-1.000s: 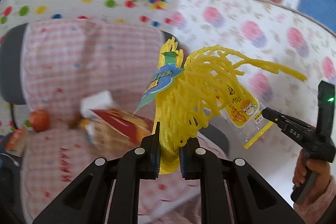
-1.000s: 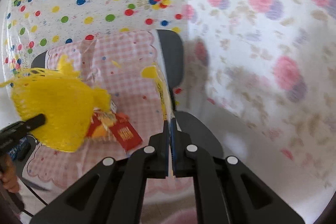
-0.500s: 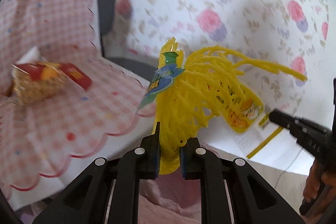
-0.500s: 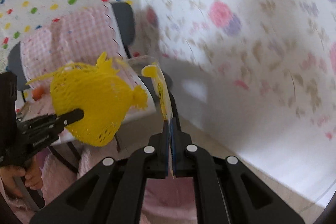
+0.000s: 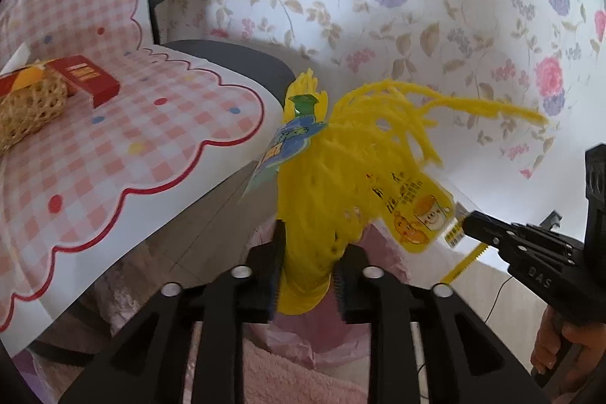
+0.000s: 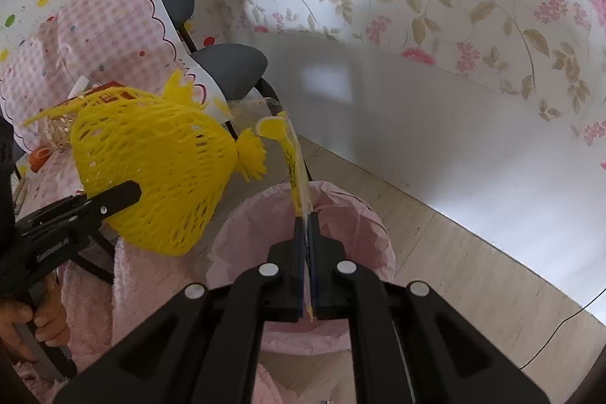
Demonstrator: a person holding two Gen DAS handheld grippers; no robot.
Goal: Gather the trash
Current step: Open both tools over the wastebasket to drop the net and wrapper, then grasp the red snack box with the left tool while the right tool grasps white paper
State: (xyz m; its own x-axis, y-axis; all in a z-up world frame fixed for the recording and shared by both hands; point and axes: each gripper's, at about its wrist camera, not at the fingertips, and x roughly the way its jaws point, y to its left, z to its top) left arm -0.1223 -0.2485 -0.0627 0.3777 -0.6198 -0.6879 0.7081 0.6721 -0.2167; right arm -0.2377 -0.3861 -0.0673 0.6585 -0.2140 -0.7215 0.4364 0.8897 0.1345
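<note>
Two claws hang over the pink-lined waste bin (image 6: 303,252): left claw (image 5: 306,275) opening around the yellow foam mesh sleeve (image 5: 325,199), right claw (image 6: 306,264) clamped on the flat yellow wrapper (image 6: 293,161). Light mesh may snag or miss the rim.

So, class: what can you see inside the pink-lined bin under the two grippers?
The bin shows only its crinkled pink liner on the walls in view. The right gripper and its yellow wrapper cover the middle and bottom, so any contents there cannot be seen.
</note>
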